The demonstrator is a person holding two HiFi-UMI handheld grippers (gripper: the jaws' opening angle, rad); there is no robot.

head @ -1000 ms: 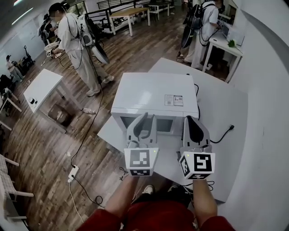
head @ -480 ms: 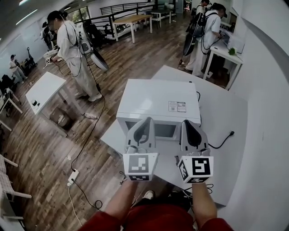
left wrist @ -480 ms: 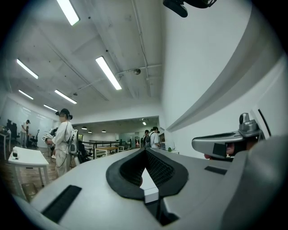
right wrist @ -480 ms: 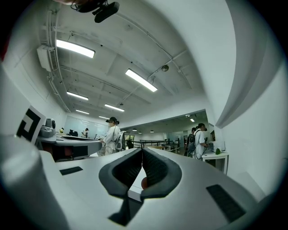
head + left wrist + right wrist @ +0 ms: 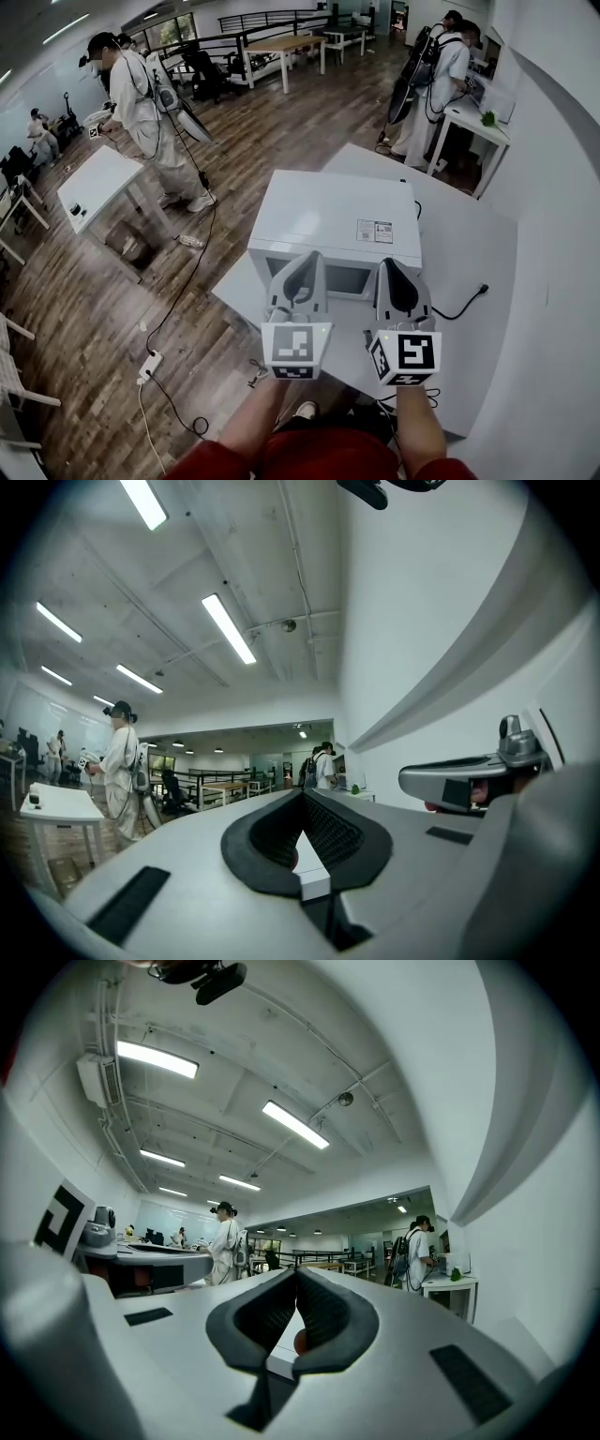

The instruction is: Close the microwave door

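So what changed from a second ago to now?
The left tool had its jaws apart; they have come together with nothing between them. The right tool stayed shut and empty. The microwave stayed put on the white table, its door looking closed.

The microwave (image 5: pixel 333 217) is a white, boxy oven standing upright and level on the white table (image 5: pixel 469 272). It sits at the table's left side, close to the left edge and a little back from the near edge, with bare tabletop to its right and behind it. Its flat top carries a small printed sticker (image 5: pixel 375 232) near the front right corner. The door (image 5: pixel 349 278) faces the near edge of the table and has a dark window. What shows of it lies flush with the body, shut; its lower part is hidden.
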